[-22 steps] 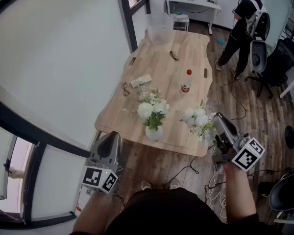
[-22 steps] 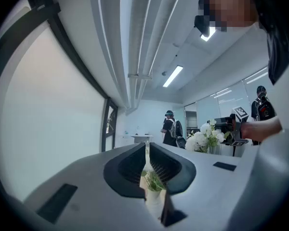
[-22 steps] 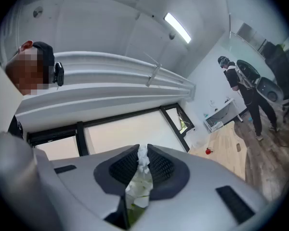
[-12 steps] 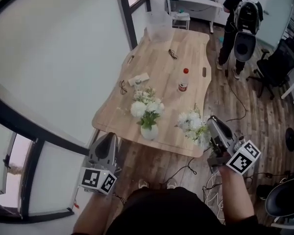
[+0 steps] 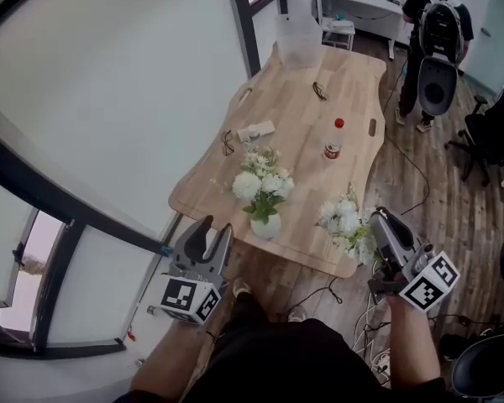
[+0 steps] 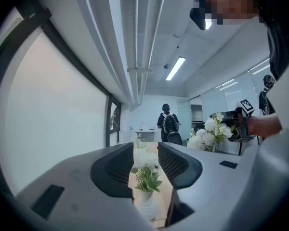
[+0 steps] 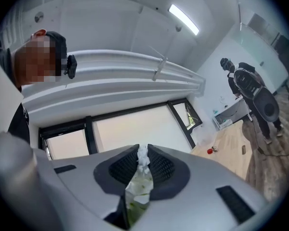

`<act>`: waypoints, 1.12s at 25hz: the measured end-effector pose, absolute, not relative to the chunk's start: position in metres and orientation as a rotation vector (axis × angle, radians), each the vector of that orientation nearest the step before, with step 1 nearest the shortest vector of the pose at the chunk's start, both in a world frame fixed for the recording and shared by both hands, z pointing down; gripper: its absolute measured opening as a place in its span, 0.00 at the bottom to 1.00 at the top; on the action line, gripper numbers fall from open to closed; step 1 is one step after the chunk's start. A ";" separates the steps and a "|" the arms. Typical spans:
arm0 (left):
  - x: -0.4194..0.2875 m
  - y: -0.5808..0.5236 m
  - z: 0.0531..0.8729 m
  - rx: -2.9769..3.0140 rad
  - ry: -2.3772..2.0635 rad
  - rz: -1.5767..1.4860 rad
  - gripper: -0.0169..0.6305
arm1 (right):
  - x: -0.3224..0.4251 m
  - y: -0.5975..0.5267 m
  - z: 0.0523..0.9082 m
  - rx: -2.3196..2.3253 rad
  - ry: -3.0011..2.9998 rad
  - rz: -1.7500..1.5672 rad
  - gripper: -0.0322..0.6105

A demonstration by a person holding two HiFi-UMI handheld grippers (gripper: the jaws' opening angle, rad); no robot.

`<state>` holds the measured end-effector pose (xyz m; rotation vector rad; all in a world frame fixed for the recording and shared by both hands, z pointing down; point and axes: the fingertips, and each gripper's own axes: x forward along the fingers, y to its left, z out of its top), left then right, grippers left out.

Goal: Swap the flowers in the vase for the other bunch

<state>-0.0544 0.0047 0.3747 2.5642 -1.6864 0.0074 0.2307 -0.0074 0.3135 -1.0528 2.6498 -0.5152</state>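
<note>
Item: vase [image 5: 265, 226] near the worktop's [image 5: 311, 116] near edge, its first flowers [image 5: 261, 183] not yet taken out; I judge nothing swapped so far. My right tongs [image 5: 376, 225] are clamped on the stems of the replacement bunch [image 5: 344, 221], just off the near right corner. My left tongs [image 5: 212, 235] stand open and empty before the near edge, so removal and refill both remain.

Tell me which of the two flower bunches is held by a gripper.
The bunch by the table's near right corner, clamped in the right gripper; the other bunch stands in the white vase.
</note>
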 end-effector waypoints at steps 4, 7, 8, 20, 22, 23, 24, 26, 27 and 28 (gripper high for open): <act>-0.043 -0.022 0.374 2.631 -1.611 0.042 0.27 | 0.230 -0.021 0.311 -1.070 2.653 -0.470 0.16; -0.046 -0.046 0.378 2.614 -1.624 0.039 0.32 | 0.223 -0.037 0.321 -1.081 2.650 -0.510 0.16; -0.047 -0.054 0.382 2.609 -1.607 0.043 0.32 | 0.220 -0.042 0.323 -1.087 2.650 -0.523 0.16; -0.024 -0.115 0.439 2.622 -1.274 0.227 0.32 | 0.202 -0.088 0.329 -1.202 2.593 -0.567 0.16; -0.019 -0.115 0.440 2.641 -1.214 0.212 0.28 | 0.200 -0.092 0.328 -1.216 2.583 -0.568 0.16; -0.018 -0.115 0.439 2.654 -1.188 0.198 0.19 | 0.199 -0.095 0.327 -1.221 2.579 -0.566 0.16; -0.017 -0.116 0.437 2.669 -1.164 0.182 0.14 | 0.197 -0.097 0.327 -1.225 2.577 -0.564 0.16; -0.015 -0.116 0.430 2.702 -1.122 0.154 0.10 | 0.193 -0.099 0.326 -1.233 2.574 -0.561 0.16; -0.014 -0.115 0.426 2.715 -1.105 0.142 0.09 | 0.192 -0.099 0.325 -1.237 2.572 -0.561 0.16; -0.013 -0.113 0.421 2.723 -1.089 0.128 0.08 | 0.190 -0.099 0.324 -1.240 2.570 -0.560 0.16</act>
